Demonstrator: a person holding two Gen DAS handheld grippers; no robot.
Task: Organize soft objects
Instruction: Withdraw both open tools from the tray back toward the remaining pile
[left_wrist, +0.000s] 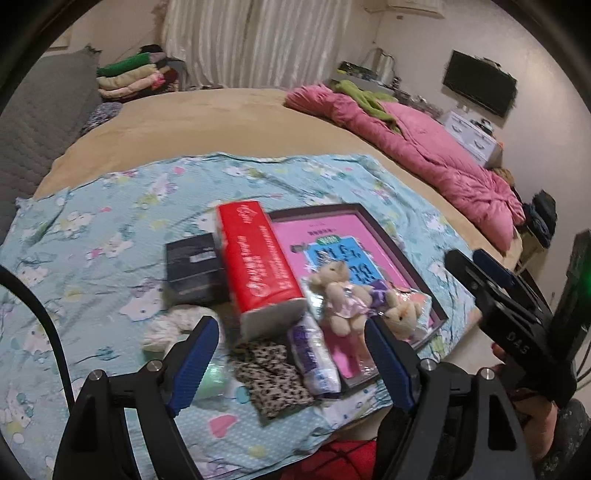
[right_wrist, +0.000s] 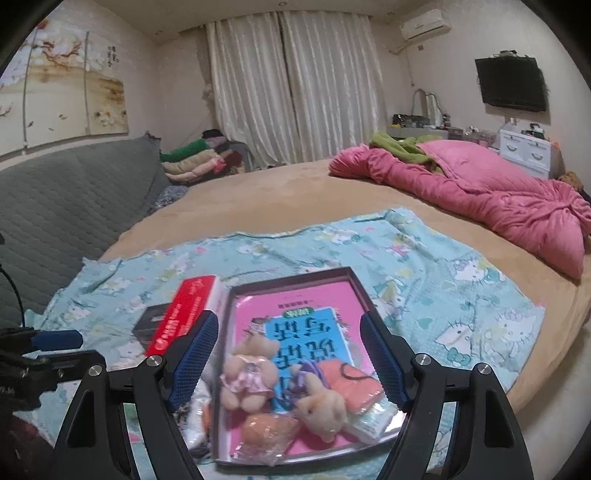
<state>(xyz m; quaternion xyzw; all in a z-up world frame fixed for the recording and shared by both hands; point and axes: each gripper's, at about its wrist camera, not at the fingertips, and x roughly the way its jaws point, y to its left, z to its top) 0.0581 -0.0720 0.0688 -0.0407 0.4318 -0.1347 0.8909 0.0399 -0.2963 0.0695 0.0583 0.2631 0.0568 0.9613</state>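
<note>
A dark-rimmed tray (left_wrist: 369, 212) (right_wrist: 291, 274) lies on a Hello Kitty sheet (left_wrist: 110, 221) (right_wrist: 424, 258), holding a pink book (left_wrist: 325, 236) (right_wrist: 295, 299). A bear in a pink dress (left_wrist: 341, 291) (right_wrist: 247, 373), a second plush (left_wrist: 402, 314) (right_wrist: 323, 408), an orange cloth (right_wrist: 351, 380) and a wrapped orange item (right_wrist: 266, 428) lie in it. A red tissue pack (left_wrist: 255, 258) (right_wrist: 184, 317), leopard-print cloth (left_wrist: 273, 376), white packet (left_wrist: 314, 354) and white cloth (left_wrist: 166, 325) lie left of the tray. My left gripper (left_wrist: 291, 354) is open above these. My right gripper (right_wrist: 288, 354) is open above the bears.
A black box (left_wrist: 194, 269) (right_wrist: 147, 325) sits beside the tissue pack. A pink quilt (left_wrist: 424, 147) (right_wrist: 480, 192) lies at the bed's far right. A grey headboard (right_wrist: 66, 199) is on the left, with folded blankets (left_wrist: 129, 75) behind. The right gripper also shows in the left wrist view (left_wrist: 491, 273).
</note>
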